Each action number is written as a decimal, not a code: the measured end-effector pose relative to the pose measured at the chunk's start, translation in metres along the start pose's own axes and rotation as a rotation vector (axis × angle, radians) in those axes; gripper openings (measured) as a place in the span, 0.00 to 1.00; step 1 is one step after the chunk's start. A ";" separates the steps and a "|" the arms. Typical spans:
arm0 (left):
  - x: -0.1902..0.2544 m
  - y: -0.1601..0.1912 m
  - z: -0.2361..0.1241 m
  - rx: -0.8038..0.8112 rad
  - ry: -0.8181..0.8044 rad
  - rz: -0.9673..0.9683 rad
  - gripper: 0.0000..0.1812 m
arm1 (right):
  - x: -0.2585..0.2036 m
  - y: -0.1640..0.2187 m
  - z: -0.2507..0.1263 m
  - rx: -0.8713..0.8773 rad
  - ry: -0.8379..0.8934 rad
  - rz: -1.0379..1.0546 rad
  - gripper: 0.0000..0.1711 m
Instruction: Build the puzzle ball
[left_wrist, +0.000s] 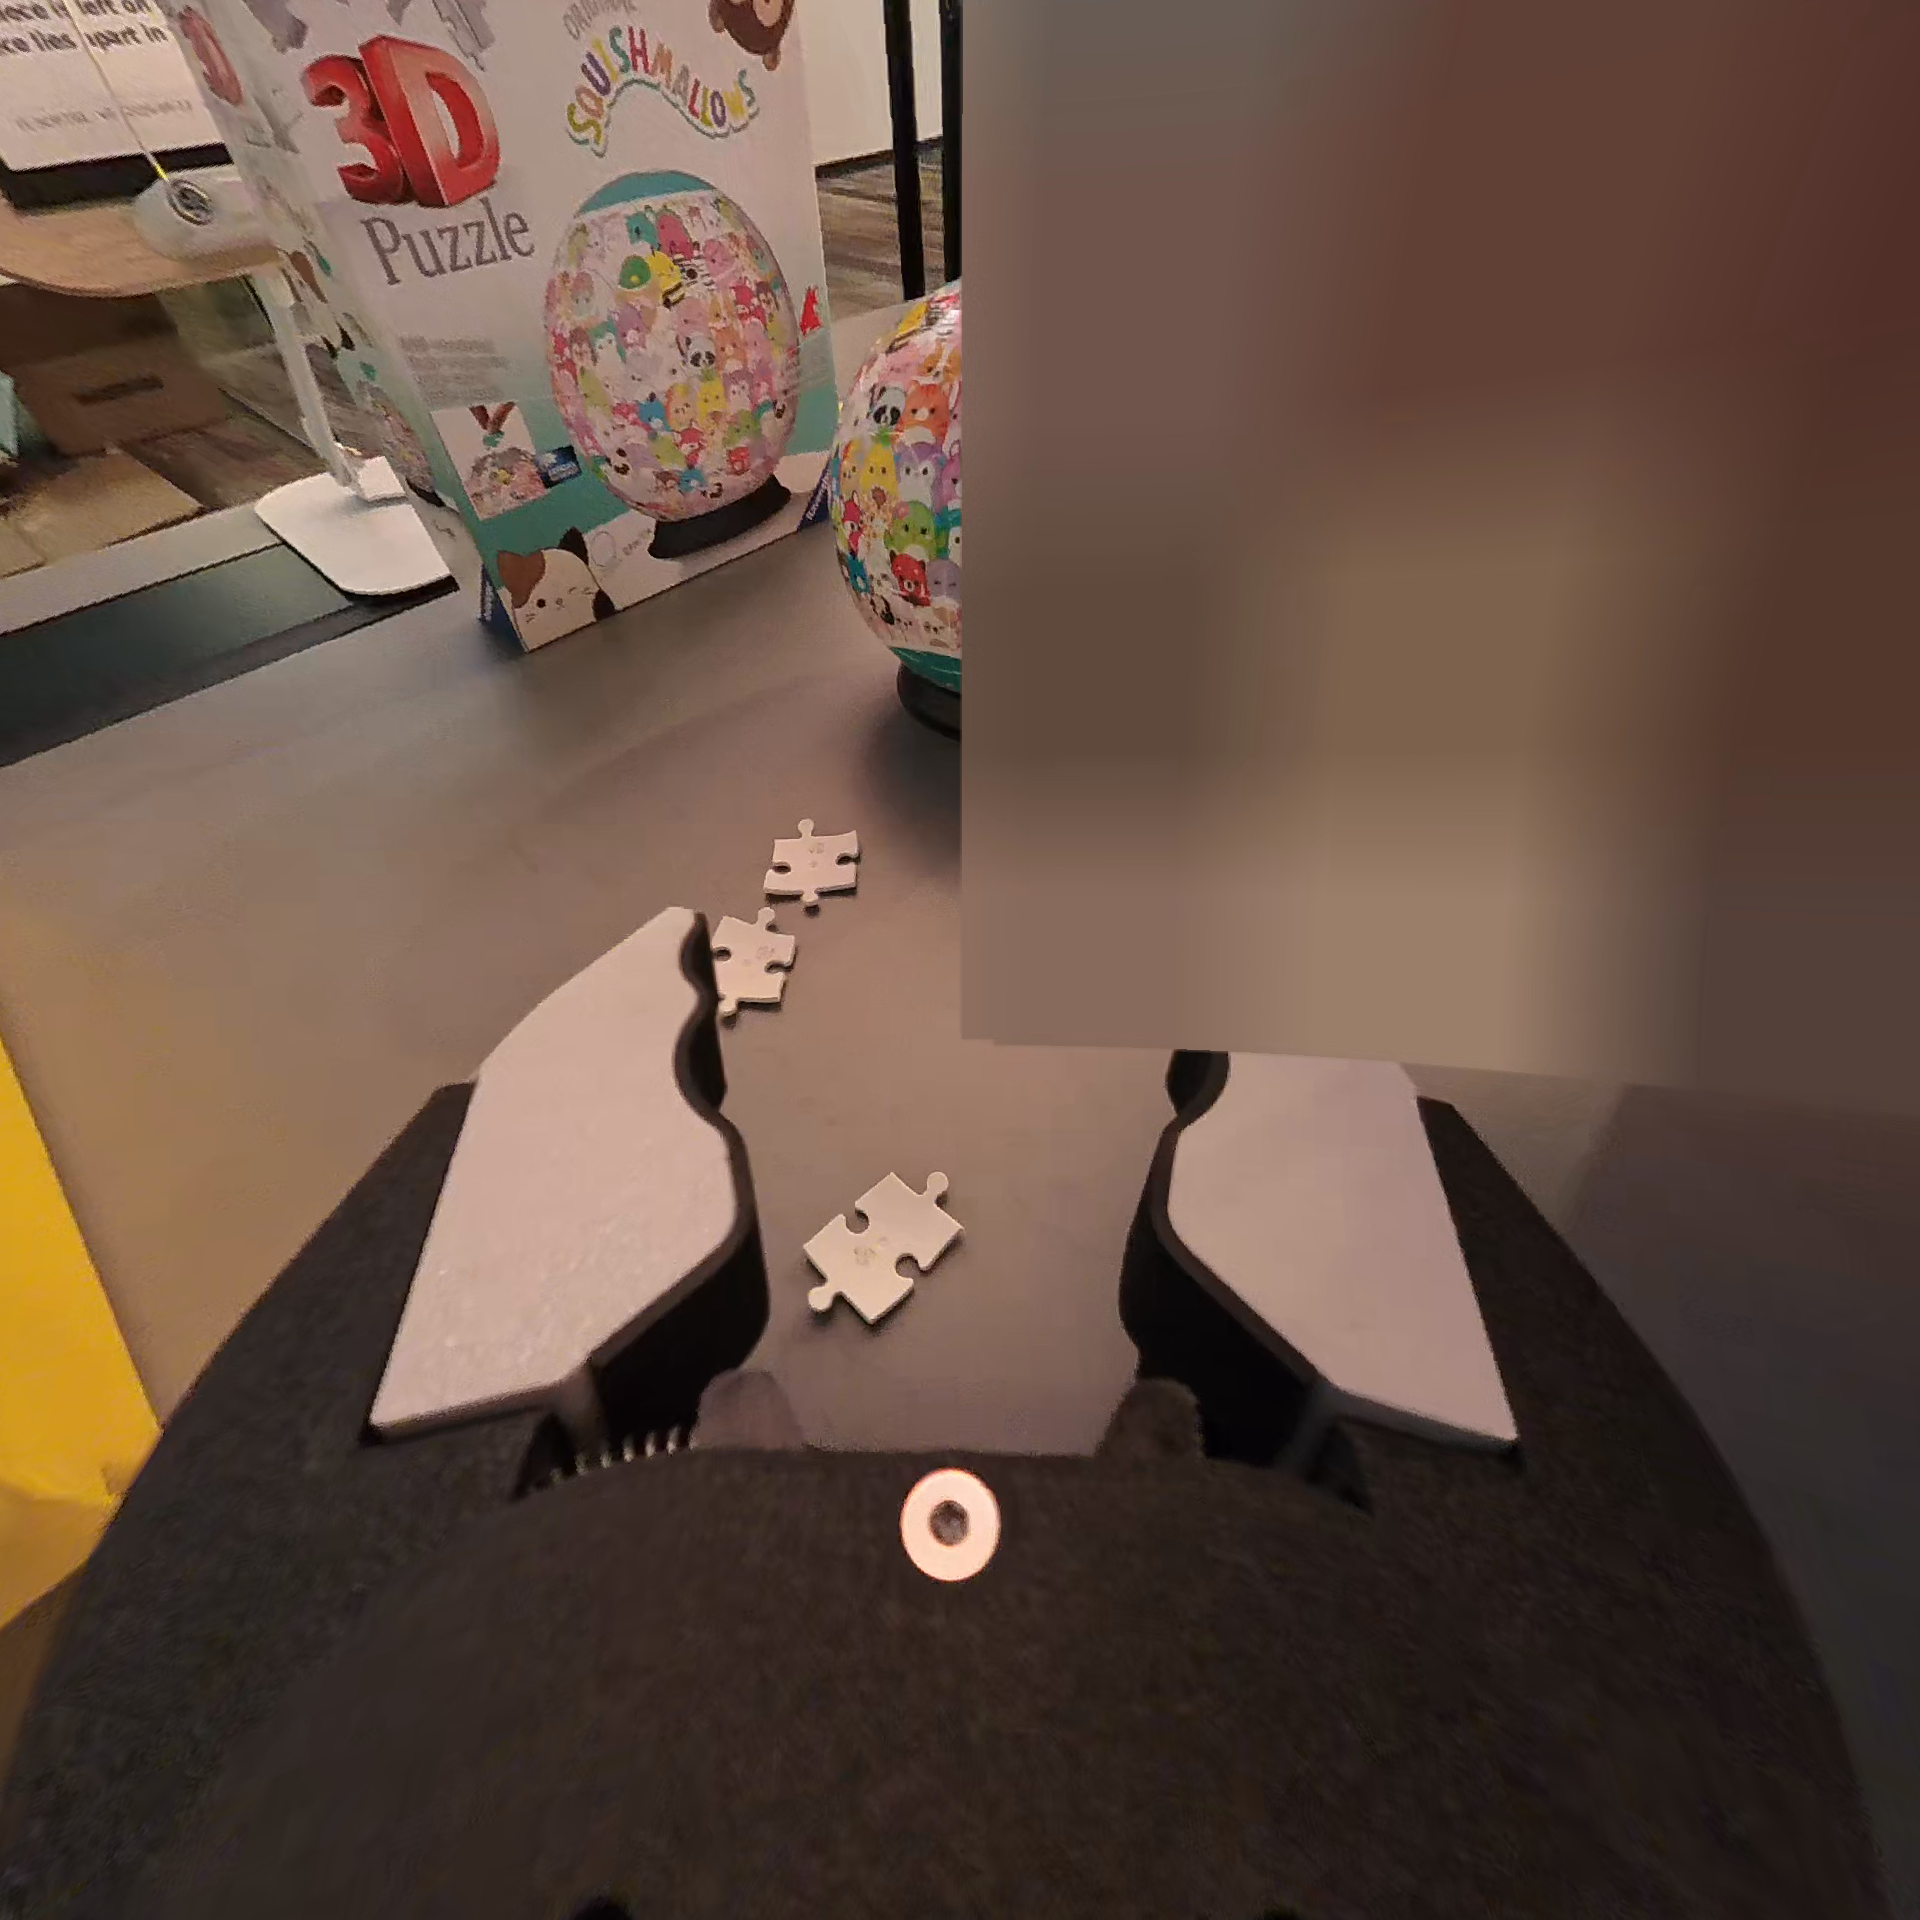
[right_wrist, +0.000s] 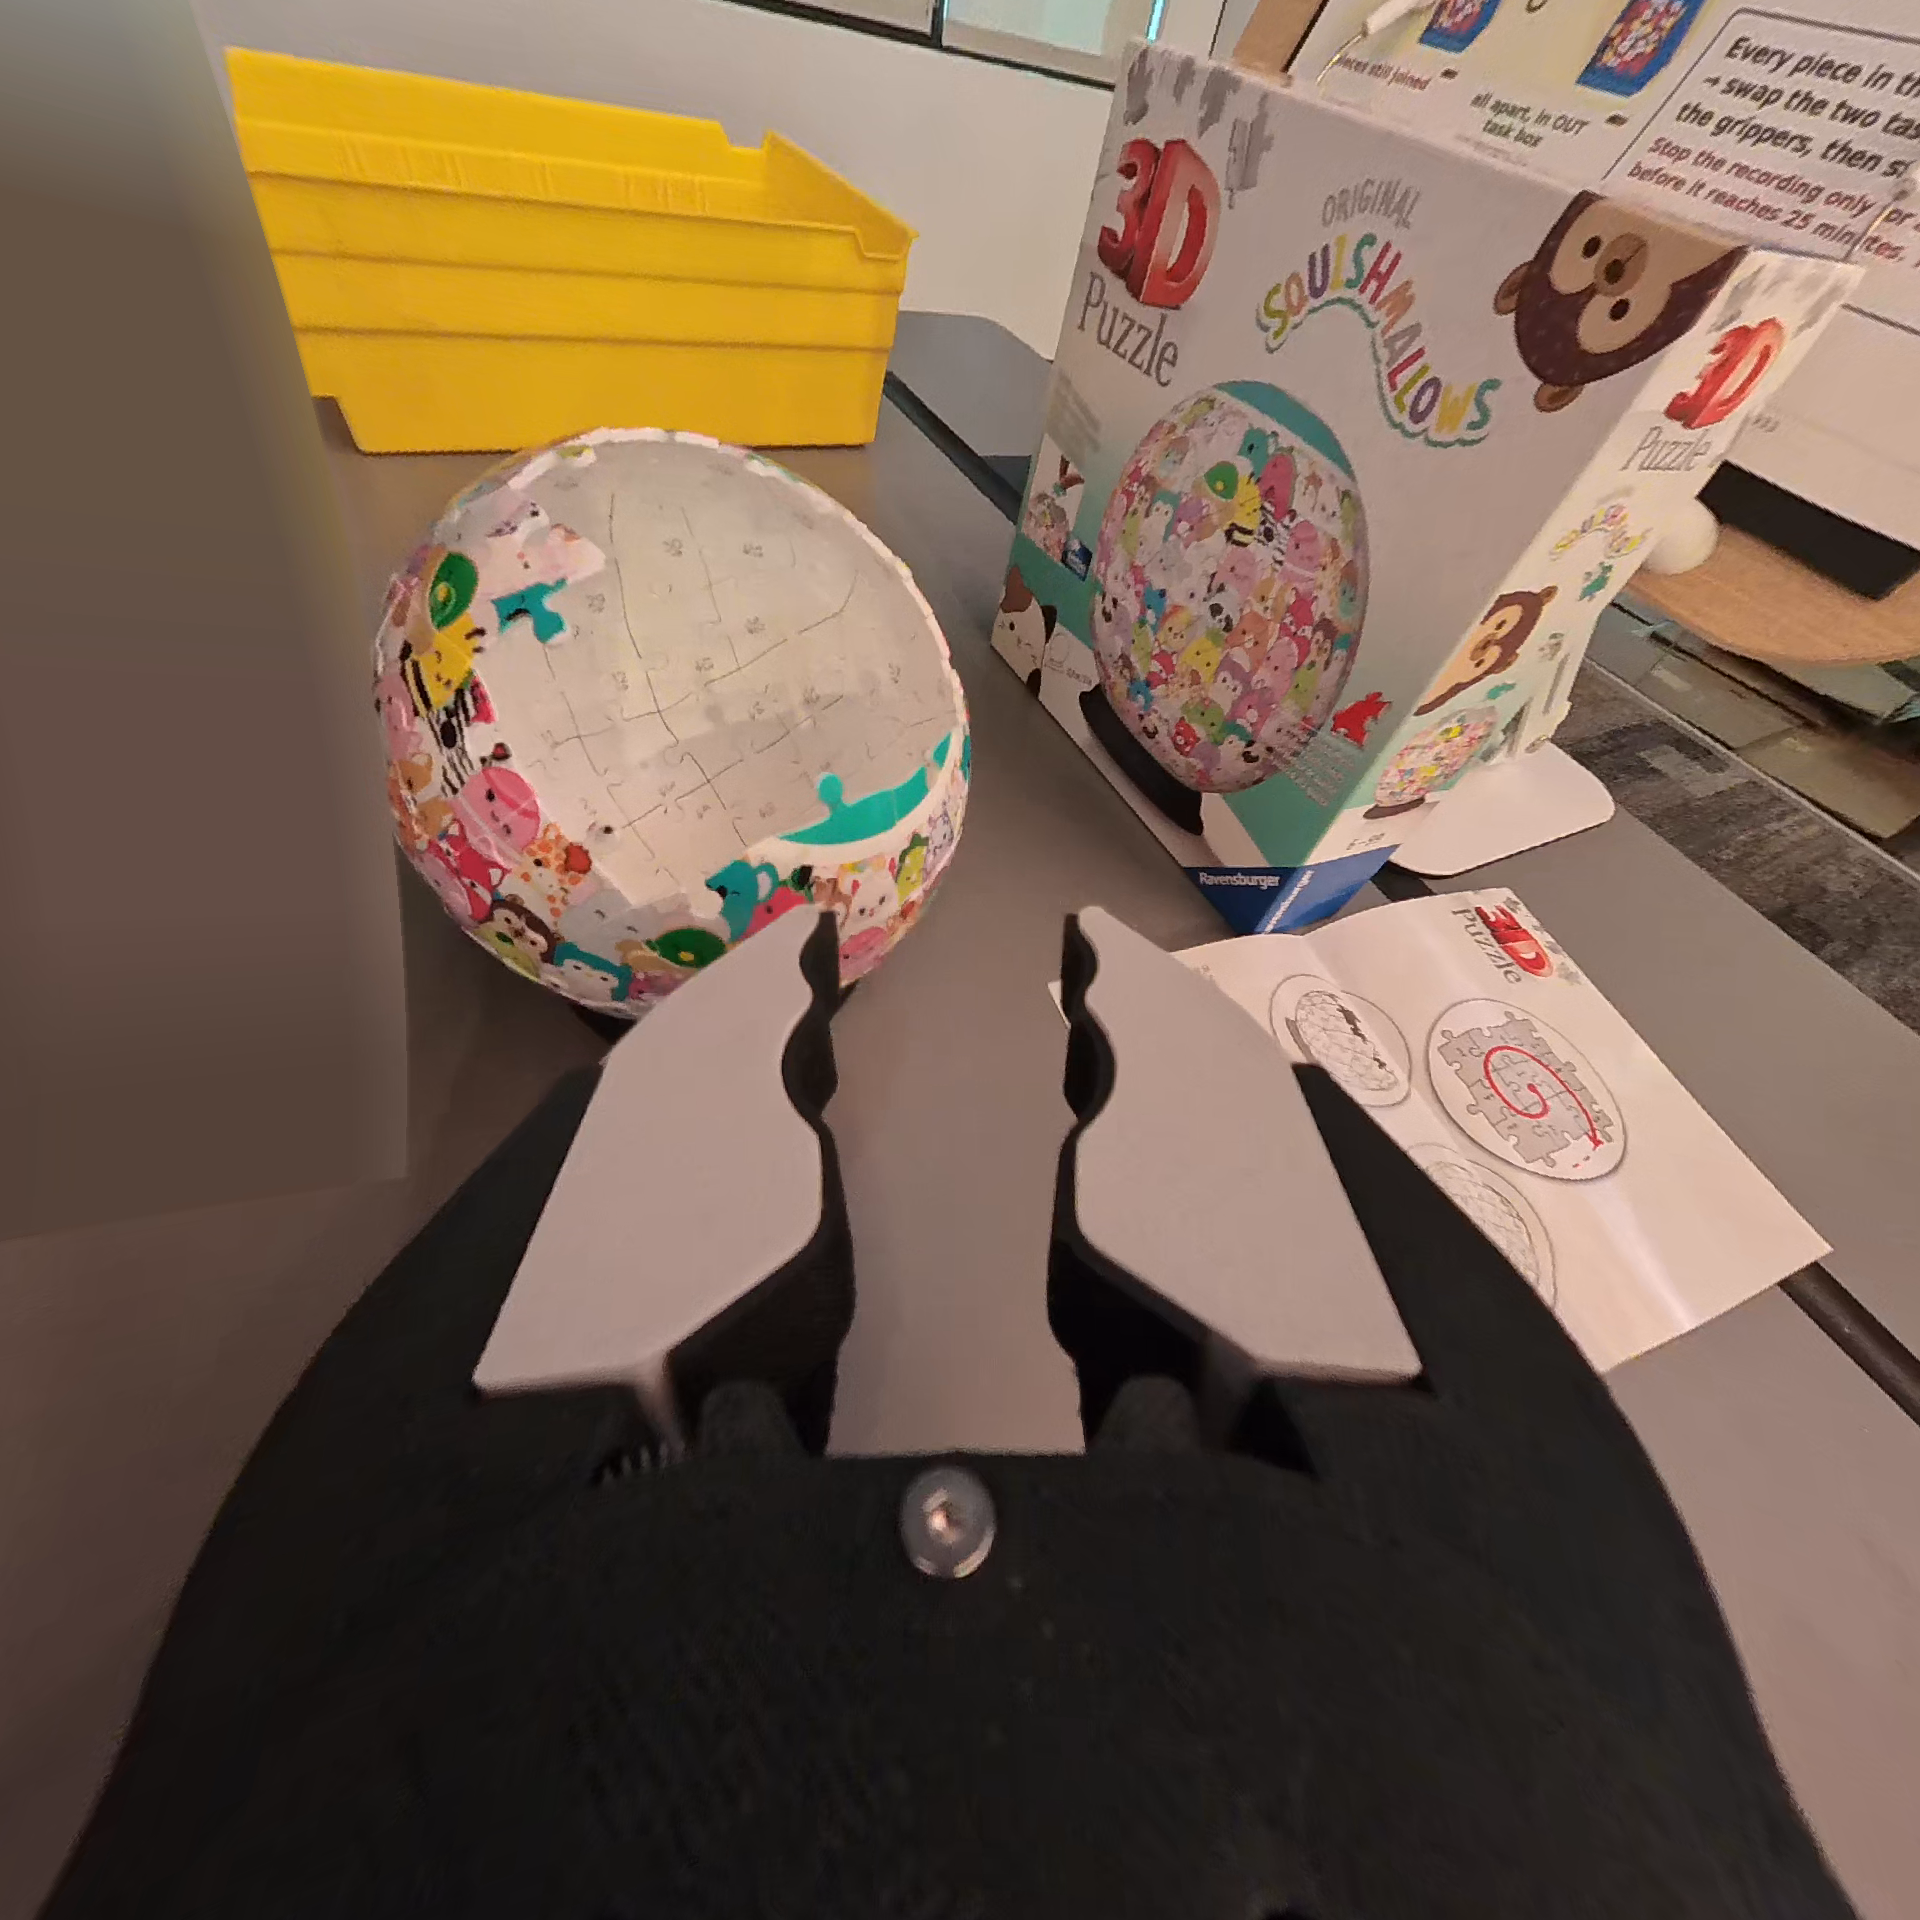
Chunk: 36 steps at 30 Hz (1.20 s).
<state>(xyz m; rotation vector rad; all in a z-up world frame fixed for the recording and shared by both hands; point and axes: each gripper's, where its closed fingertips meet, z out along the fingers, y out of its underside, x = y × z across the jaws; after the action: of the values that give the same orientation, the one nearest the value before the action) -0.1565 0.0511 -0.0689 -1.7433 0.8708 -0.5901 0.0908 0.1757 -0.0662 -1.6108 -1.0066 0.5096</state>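
The colourful puzzle ball (right_wrist: 665, 727) stands on a dark base on the grey table, with a large opening that shows its white inside. It also shows in the left wrist view (left_wrist: 902, 488), half hidden by a blurred patch. Three white loose puzzle pieces lie face down on the table: one (left_wrist: 881, 1245) between my left gripper's fingers, one (left_wrist: 754, 960) at the left fingertip, one (left_wrist: 812, 862) farther off. My left gripper (left_wrist: 935, 997) is open and empty above the table. My right gripper (right_wrist: 945, 945) is open and empty, just right of the ball's lower edge.
The puzzle box (right_wrist: 1340, 520) stands upright behind the ball, also in the left wrist view (left_wrist: 582, 312). A folded instruction sheet (right_wrist: 1486, 1101) lies right of my right gripper. Stacked yellow trays (right_wrist: 582, 270) sit at the table's back. A white stand foot (left_wrist: 353, 540) is beside the box. The left gripper's tips are roughly 30 cm from the right gripper's.
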 end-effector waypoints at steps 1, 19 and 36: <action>0.000 0.000 -0.001 0.001 -0.003 -0.006 0.46 | 0.000 0.002 0.000 -0.006 0.000 -0.001 0.24; -0.018 0.024 -0.002 -0.127 -0.129 -0.033 0.34 | 0.002 0.007 0.000 0.027 0.036 -0.091 0.25; -0.025 0.074 -0.005 -0.492 -0.033 0.128 0.22 | -0.010 0.000 -0.005 0.087 -0.071 -0.059 0.25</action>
<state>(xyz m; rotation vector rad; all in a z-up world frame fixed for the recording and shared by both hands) -0.1956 0.0546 -0.1368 -2.1061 1.1637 -0.2713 0.0891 0.1649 -0.0669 -1.4906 -1.0678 0.5656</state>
